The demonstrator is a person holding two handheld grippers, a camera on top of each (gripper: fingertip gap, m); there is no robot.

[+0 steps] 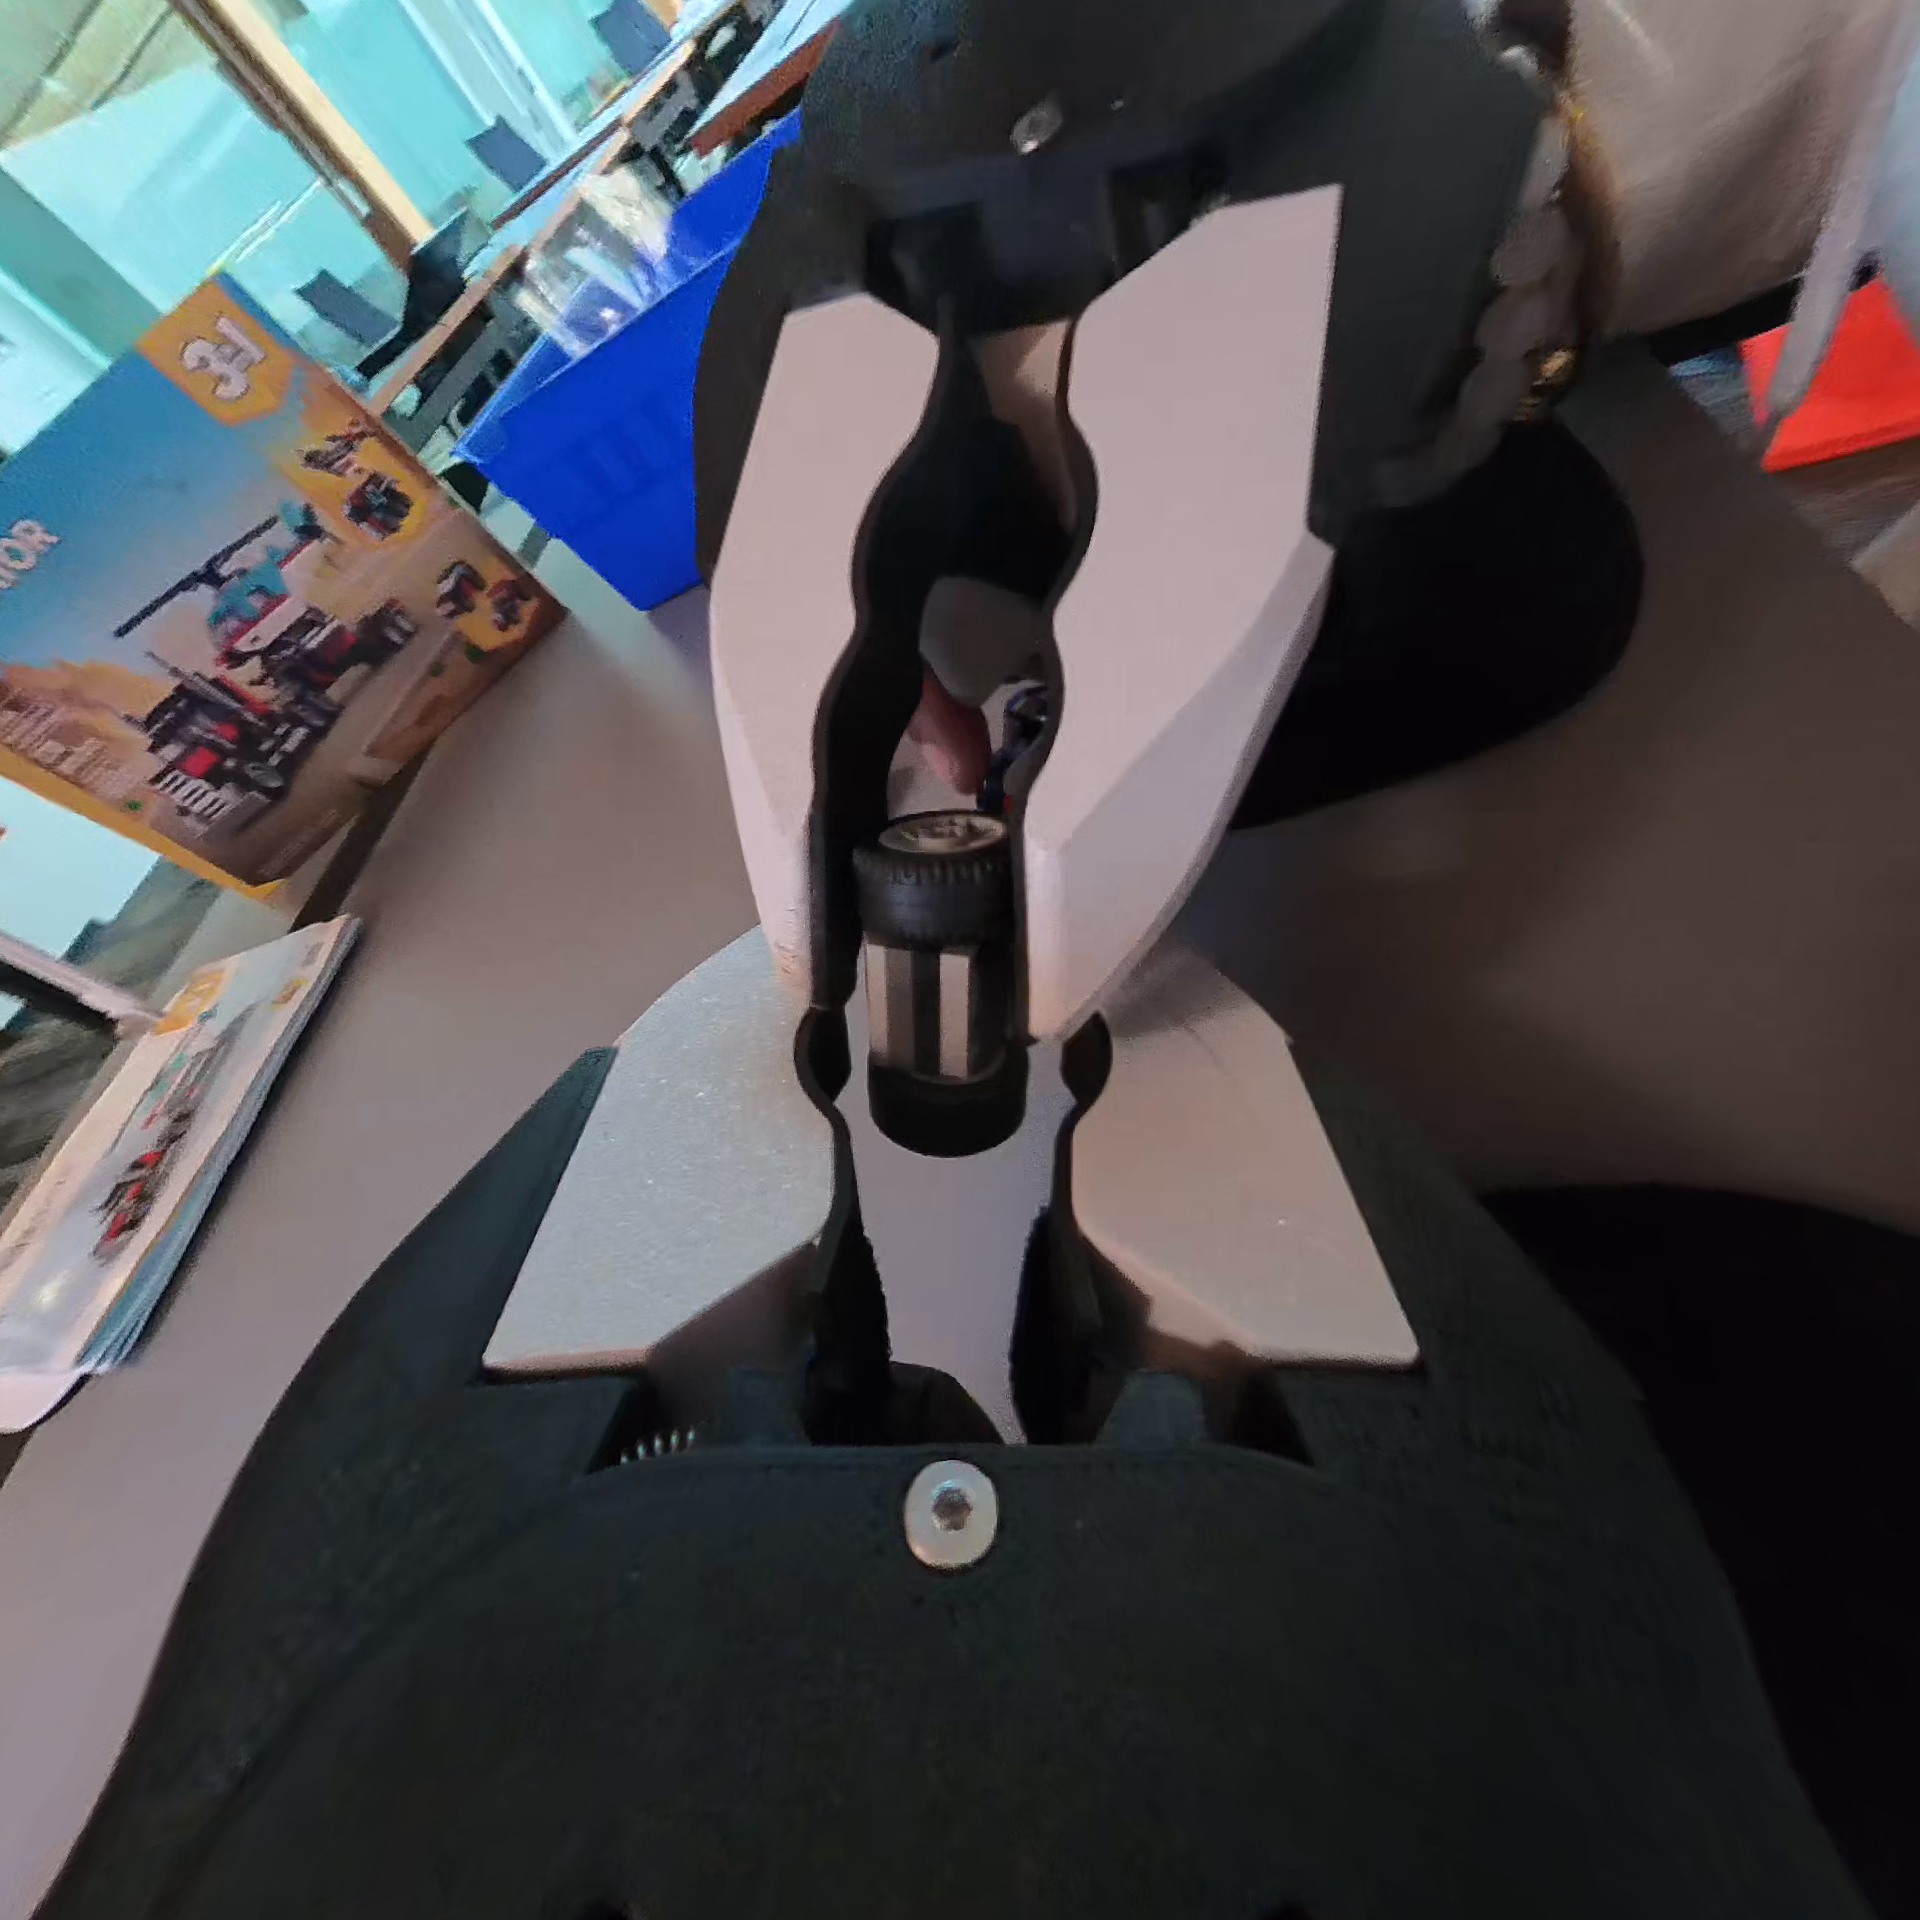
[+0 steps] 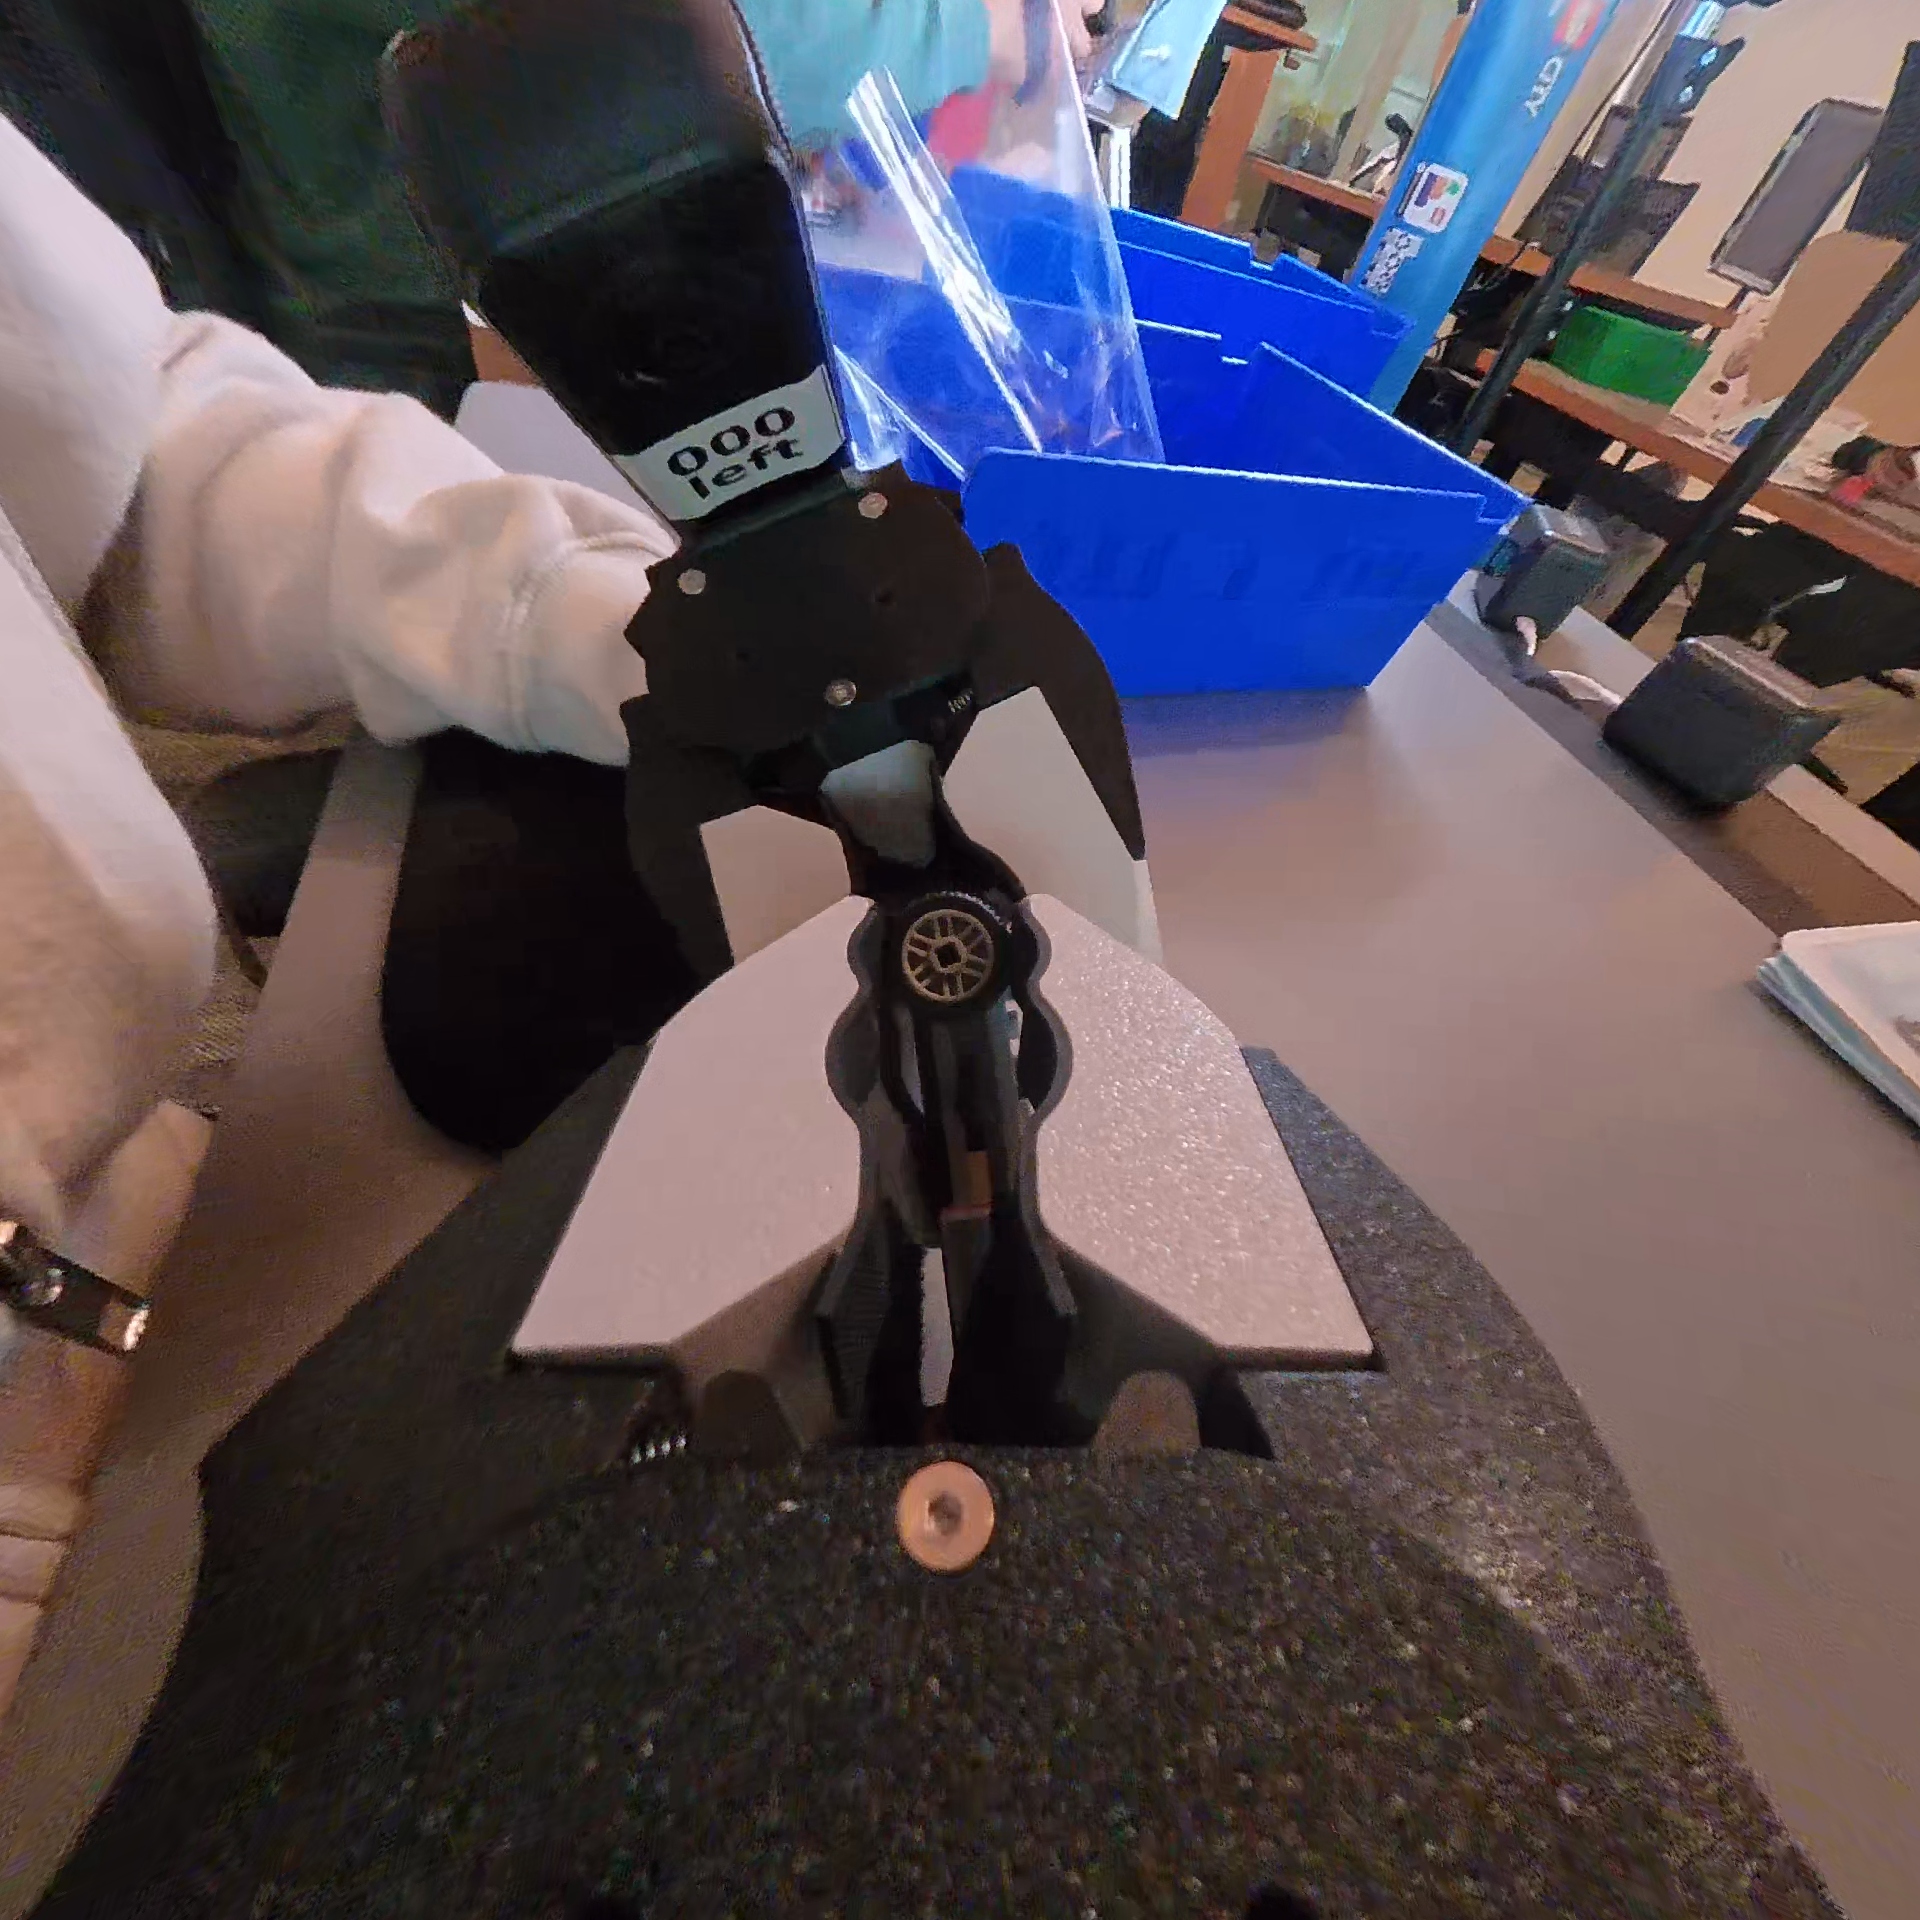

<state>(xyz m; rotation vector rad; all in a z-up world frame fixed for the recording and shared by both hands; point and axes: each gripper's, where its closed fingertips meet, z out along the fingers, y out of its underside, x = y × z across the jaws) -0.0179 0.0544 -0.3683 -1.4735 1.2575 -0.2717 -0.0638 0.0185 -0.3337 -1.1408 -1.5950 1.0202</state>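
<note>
1. Left wrist view puts the two tools tip to tip. The left gripper [image 1: 951, 1070] has its jaws spread, and a small toy wheel set [image 1: 930, 997] hangs between them. A sliver of space shows on each side of the lower black tyre, so these fingers grip nothing.
2. The right gripper [image 2: 948, 951] carries the load. Its pale fingers [image 1: 1143, 727] close on the upper tyre and the grey striped body from both sides, and both pads seem pressed against the piece.
3. Right wrist view looks down that same grip. The spoked wheel [image 2: 948, 956] sits face-on at the fingertips, with the rest of the piece running back between the pads. Clamping it along its length probably keeps it from swivelling.
4. The wheel set is in the air above the grey table [image 2: 1455, 935], at the spot where the two pairs of tips meet. It touches no surface.
5. A white sleeve [image 2: 312, 540] reaches in behind the left tool.
6. Farther out, a blue bin [image 2: 1226, 582] stands on the table with a clear plastic bag [image 2: 966, 260] held up in front of it, near enough to reach.
7. A printed toy box [image 1: 239, 623] stands upright, and a booklet [image 1: 156, 1143] lies flat beside it. Both are well apart from the tips, likely for reference.
</note>
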